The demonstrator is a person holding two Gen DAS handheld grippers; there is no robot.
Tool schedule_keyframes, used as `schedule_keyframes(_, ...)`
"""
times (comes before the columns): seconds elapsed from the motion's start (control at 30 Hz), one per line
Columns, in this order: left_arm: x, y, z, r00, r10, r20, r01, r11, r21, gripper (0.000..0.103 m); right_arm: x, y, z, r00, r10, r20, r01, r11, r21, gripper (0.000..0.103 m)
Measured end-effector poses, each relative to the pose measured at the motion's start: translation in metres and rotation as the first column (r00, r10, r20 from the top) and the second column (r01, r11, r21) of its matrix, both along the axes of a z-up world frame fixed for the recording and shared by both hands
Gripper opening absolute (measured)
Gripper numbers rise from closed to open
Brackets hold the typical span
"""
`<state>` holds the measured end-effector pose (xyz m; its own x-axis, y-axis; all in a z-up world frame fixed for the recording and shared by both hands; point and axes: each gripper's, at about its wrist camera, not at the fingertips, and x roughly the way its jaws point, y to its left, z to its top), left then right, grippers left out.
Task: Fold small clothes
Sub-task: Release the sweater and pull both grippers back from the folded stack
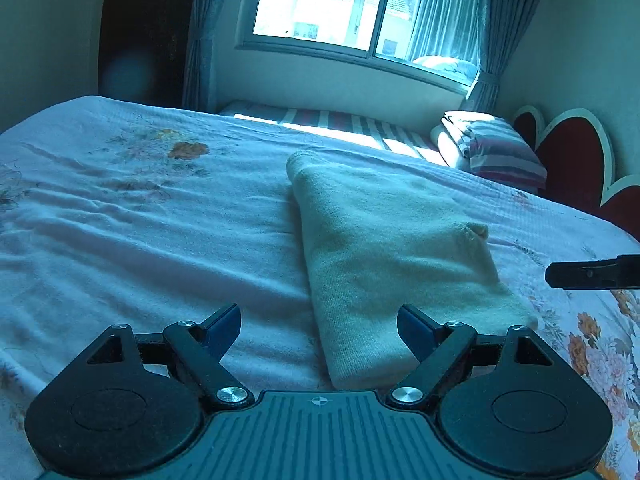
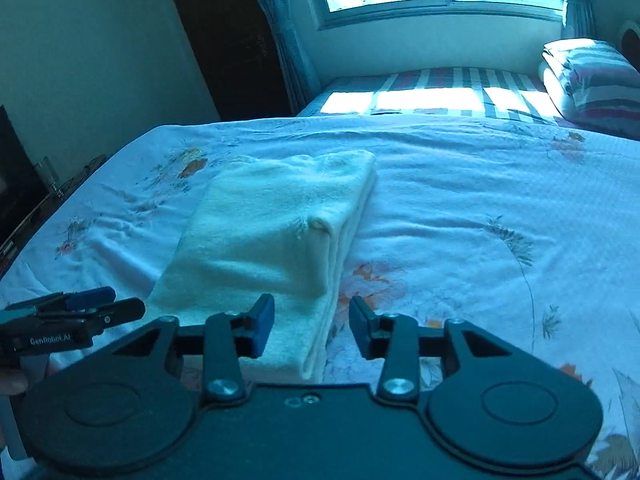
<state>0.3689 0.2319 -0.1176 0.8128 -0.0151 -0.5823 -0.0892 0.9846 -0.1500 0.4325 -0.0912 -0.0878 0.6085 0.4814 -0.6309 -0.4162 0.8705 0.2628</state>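
Left hand-held gripper (image 1: pixel 319 330): jaws wide, empty, straddling near end of folded cream garment (image 1: pixel 384 248). Right hand-held gripper (image 2: pixel 311 326): moderately apart, empty, at garment's near right corner. Garment mid-bed on floral sheet (image 1: pixel 120 216), well apart from striped pillow (image 1: pixel 492 148) by headboard. Likely soft, light, fuzzy knit, layers prone to slipping; pinch all layers at near-edge corners.

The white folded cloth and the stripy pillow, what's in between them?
Only bare flowery bedsheet lies between the folded cloth and the striped pillow, seen from the right wrist.
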Motion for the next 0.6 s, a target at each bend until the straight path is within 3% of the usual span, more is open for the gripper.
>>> schedule_keyframes(0.03,-0.006,-0.002,0.005,1.0,0.013,-0.008,-0.013,1.0,0.007,0.095,-0.006,-0.003,0.005,1.0,-0.02,0.001,0.02,1.0,0.023,0.077)
schedule_keyframes(0.07,-0.012,-0.004,0.009,1.0,0.02,-0.018,-0.019,1.0,0.015,0.103,-0.014,-0.009,0.011,0.999,-0.046,0.012,0.046,0.998,0.036,0.084)
schedule_keyframes(0.1,-0.018,-0.006,0.012,1.0,0.025,-0.017,-0.025,0.999,0.024,0.103,-0.021,-0.01,0.017,0.998,-0.059,0.024,0.058,0.998,0.036,0.091)
schedule_keyframes(0.23,-0.043,-0.016,0.027,1.0,0.027,0.003,-0.027,0.999,0.031,0.103,-0.042,-0.011,0.032,0.995,-0.077,0.059,0.077,0.997,0.009,0.1)
schedule_keyframes(0.4,-0.07,-0.035,0.056,0.997,0.053,0.061,-0.056,0.997,0.055,0.103,-0.065,-0.016,0.052,0.996,-0.05,0.074,0.048,0.998,0.028,0.102)
schedule_keyframes(0.6,-0.113,-0.068,0.089,0.989,0.071,0.13,-0.081,0.994,0.071,0.103,-0.121,-0.029,0.08,0.981,-0.025,0.192,0.041,0.996,-0.08,0.103)
